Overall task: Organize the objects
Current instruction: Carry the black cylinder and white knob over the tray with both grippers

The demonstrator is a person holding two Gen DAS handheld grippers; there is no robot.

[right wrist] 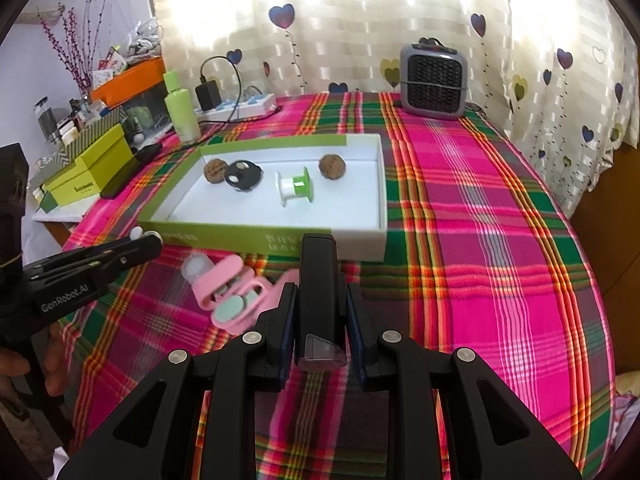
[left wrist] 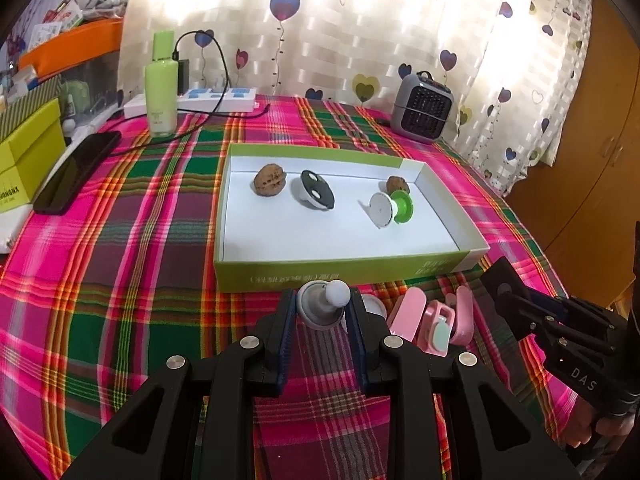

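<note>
A shallow green-and-white box [left wrist: 340, 268] [right wrist: 360, 240] lies on the plaid cloth. In it are two walnuts [left wrist: 270, 180] [left wrist: 397, 184], a black-and-white round piece [left wrist: 318, 190] and a white-and-green spool [left wrist: 390, 206]. My left gripper [left wrist: 322, 308] is shut on a grey knob with a white ball top [left wrist: 324, 304], just in front of the box. My right gripper [right wrist: 320, 312] is shut on a black rectangular bar [right wrist: 318, 276], near the box's front wall. A pink clip-like gadget [left wrist: 436, 320] [right wrist: 236, 296] lies between the two grippers.
A grey mini heater [left wrist: 422, 108] [right wrist: 434, 76] stands at the back. A green bottle [left wrist: 160, 88], a power strip [left wrist: 208, 98], a black phone [left wrist: 76, 172] and a lime box [left wrist: 24, 156] are at the back left. A wooden cabinet [left wrist: 592, 160] is on the right.
</note>
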